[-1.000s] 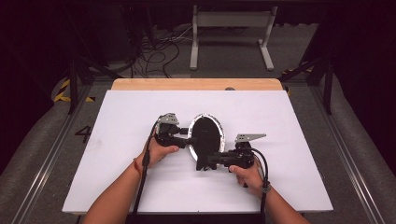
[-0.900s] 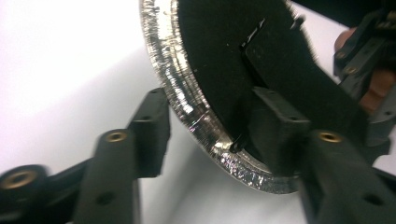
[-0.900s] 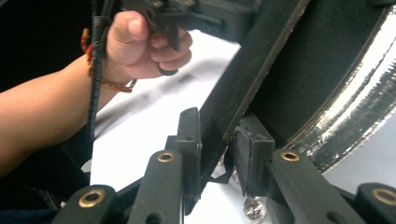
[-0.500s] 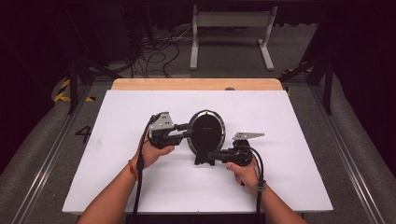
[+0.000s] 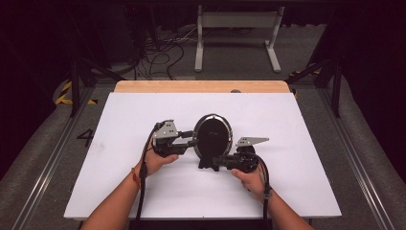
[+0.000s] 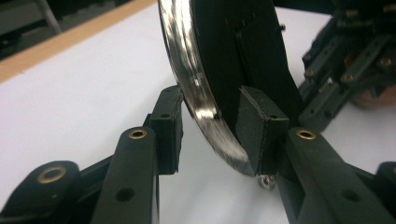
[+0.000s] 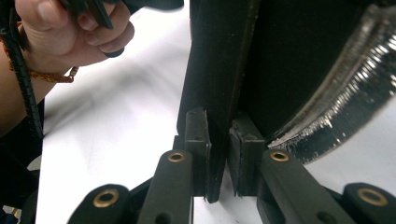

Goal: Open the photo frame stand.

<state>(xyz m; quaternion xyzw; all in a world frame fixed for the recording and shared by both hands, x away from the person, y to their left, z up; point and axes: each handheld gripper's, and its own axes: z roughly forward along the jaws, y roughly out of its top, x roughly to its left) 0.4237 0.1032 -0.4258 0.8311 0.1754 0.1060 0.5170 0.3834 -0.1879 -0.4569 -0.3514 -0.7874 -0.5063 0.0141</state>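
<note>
Upright on the white table [image 5: 119, 143]: oval mirror [image 5: 212, 136]. Right gripper [image 5: 216, 163] clamped on its black stand flap [image 7: 212, 93]; left gripper [image 5: 192, 142] straddles the chrome rim [image 6: 196, 93], jaws just opening, one pad touching.

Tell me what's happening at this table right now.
A person works an oval, silver-rimmed frame that stands on a white table, a claw in each hand. The right claw is clamped on the frame's black back stand. The left claw straddles the silver rim: one pad lies on the black back, the other stands apart from the front, and its jaws have just been opening.
</note>
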